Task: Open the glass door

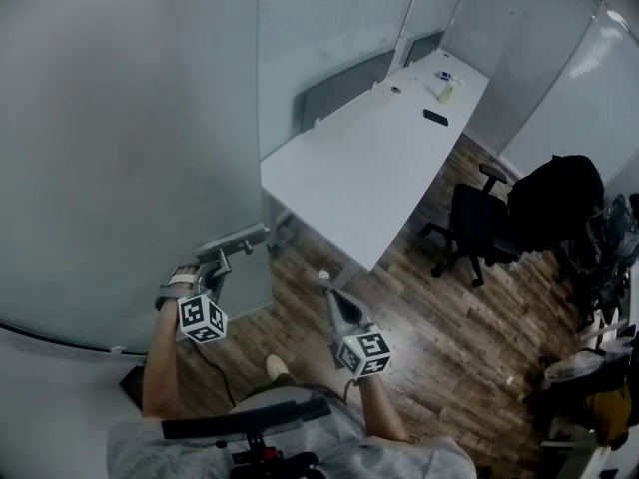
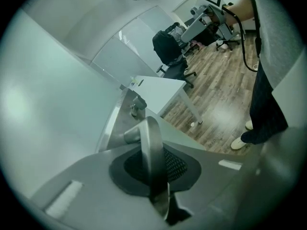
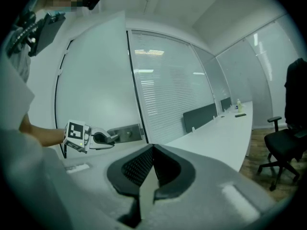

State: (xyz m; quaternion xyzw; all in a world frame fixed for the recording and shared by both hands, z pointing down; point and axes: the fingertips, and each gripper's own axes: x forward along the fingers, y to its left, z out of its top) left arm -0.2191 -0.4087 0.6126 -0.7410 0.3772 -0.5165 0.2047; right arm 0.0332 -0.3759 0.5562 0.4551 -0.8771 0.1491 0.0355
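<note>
Head view: our left gripper (image 1: 213, 269) is on the lever handle (image 1: 238, 239) of the glass door (image 1: 120, 148), which seems ajar; next we must swing it wider. Left gripper view: only here we see the jaws pinching the lever handle. Right gripper view: the right gripper (image 3: 152, 159) has its jaws pressed together, empty.

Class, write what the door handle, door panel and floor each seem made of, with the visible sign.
The door handle: probably brushed metal, dull grey with a soft sheen.
The door panel: likely frosted glass, smooth, pale, cloudy.
The floor: wood or wood-look laminate, brown grained planks with glossy reflections.
</note>
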